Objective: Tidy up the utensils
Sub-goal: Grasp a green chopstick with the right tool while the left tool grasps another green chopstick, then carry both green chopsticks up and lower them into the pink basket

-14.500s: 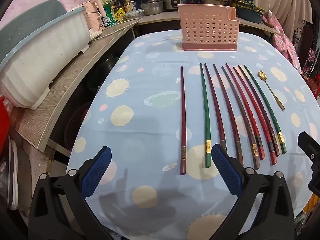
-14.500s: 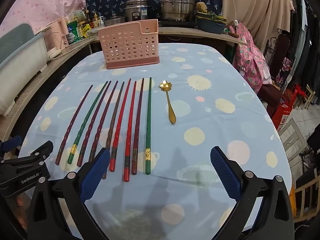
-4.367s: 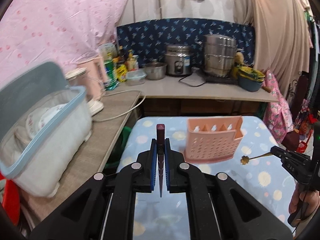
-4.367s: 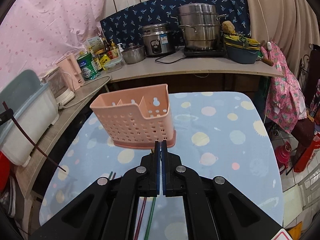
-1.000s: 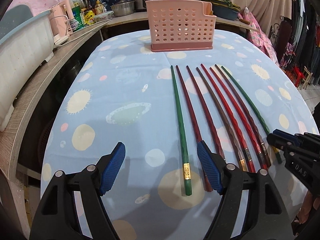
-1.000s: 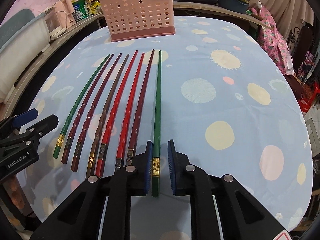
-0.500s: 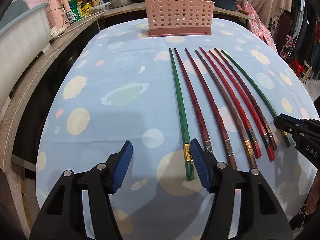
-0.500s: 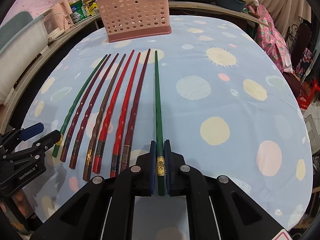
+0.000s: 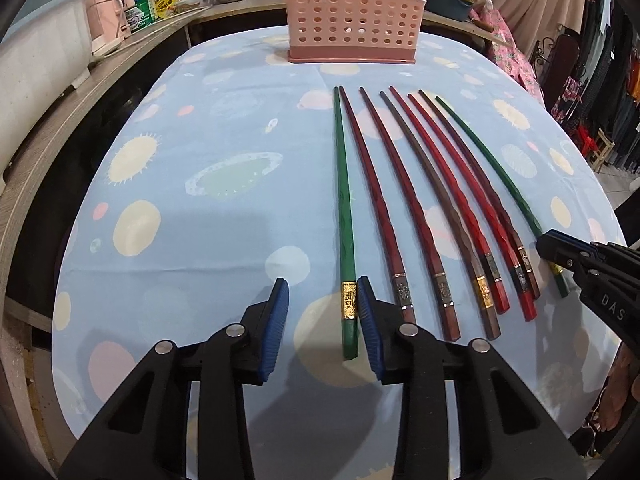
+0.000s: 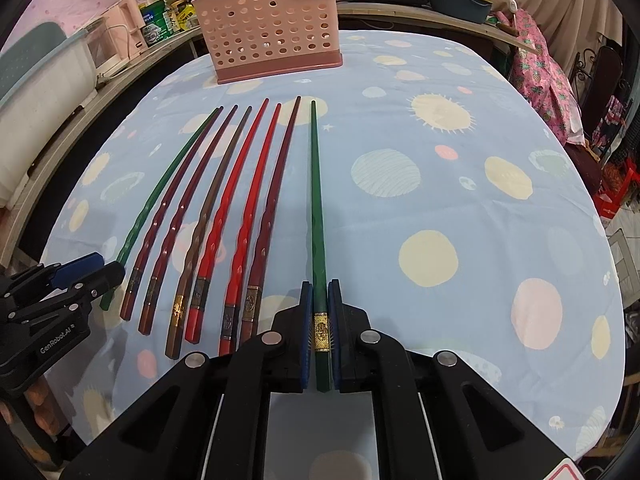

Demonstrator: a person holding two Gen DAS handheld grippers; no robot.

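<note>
Several chopsticks lie side by side on the spotted blue tablecloth (image 9: 224, 152). My left gripper (image 9: 323, 308) is open with its jaws around the thick end of the leftmost green chopstick (image 9: 345, 216), whose gold band lies against the right pad. My right gripper (image 10: 319, 304) is shut on the rightmost green chopstick (image 10: 318, 208) at its gold-banded end; the stick still lies along the cloth. The pink perforated utensil holder (image 9: 352, 16) stands at the far end of the table and also shows in the right wrist view (image 10: 272, 24).
Between the two green sticks lie several red and brown chopsticks (image 9: 452, 200). A wooden counter (image 9: 60, 120) with a white tub, jars and a kettle runs along the left. Pots stand on the back counter. The table edge drops off at right.
My left gripper has narrowed and moved up around the leftmost green chopstick's end. My right gripper has stayed shut on the rightmost green chopstick.
</note>
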